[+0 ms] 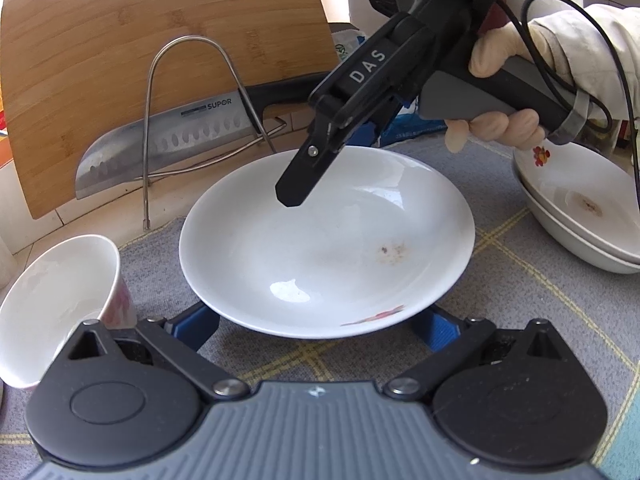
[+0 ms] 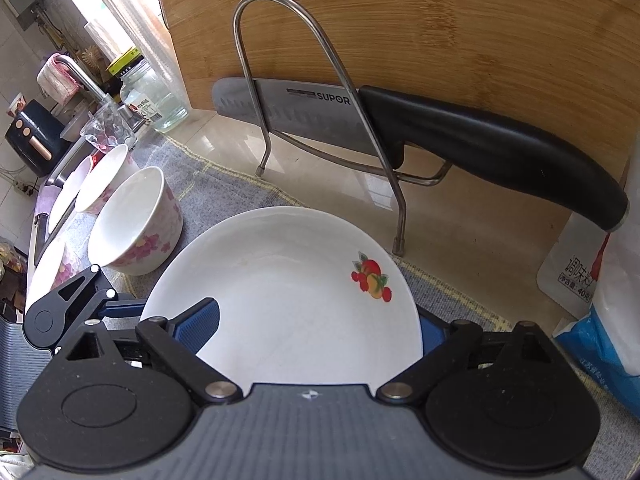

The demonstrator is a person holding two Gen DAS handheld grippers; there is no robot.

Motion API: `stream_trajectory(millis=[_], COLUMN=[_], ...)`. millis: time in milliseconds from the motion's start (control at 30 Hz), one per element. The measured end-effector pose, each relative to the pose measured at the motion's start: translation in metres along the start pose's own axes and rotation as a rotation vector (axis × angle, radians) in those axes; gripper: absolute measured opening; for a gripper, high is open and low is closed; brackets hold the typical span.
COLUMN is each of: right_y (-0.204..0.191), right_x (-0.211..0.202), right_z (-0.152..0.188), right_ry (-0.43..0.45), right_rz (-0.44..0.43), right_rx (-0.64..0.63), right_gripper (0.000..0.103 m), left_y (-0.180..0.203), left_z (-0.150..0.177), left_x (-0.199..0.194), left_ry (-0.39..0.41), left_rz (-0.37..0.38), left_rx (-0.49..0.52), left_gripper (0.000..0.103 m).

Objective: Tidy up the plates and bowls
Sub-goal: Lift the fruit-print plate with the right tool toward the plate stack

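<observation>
On the grey woven mat, I see the glossy round plate [image 1: 326, 246] lying flat, rim up, axis vertical, between my left tongs [image 1: 316, 326] and right tongs [image 2: 320, 328], both spread.

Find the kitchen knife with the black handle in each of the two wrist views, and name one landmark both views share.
Left wrist view: the knife lies left of centre, behind the white plate, its blade through the wire rack.
Right wrist view: the knife crosses the upper middle, its handle running to the right edge.
Shared landmark: the wire rack standing before the bamboo cutting board.
</observation>
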State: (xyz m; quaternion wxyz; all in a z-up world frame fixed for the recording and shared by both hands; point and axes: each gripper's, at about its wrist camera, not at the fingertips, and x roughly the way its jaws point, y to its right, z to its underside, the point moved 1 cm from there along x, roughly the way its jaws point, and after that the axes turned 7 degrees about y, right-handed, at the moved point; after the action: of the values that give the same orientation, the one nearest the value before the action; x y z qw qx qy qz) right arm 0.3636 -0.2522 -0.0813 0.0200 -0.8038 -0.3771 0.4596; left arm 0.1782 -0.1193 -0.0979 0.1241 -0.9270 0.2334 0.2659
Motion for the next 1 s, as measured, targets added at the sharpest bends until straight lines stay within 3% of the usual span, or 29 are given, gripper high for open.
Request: stream_trajectory(millis=[433,1000], right_y=[-0.015,-0.046], right_x=[-0.012,-0.058], right_z=[0.013,0.031], right_ry=[-0.01,0.049], right_rz=[-0.009,-0.024], right_rx=[0.007,0.027], right_gripper=[0.1,0.1], left_y=[0.002,0.013], left_z=[0.001,-0.008], left_x=[-0.017,-0.064], left_ry=[-0.018,-0.01], left_rz=[0.028,0.057], left_rx=[0.017,0.033], left_gripper=[0.101,0.101])
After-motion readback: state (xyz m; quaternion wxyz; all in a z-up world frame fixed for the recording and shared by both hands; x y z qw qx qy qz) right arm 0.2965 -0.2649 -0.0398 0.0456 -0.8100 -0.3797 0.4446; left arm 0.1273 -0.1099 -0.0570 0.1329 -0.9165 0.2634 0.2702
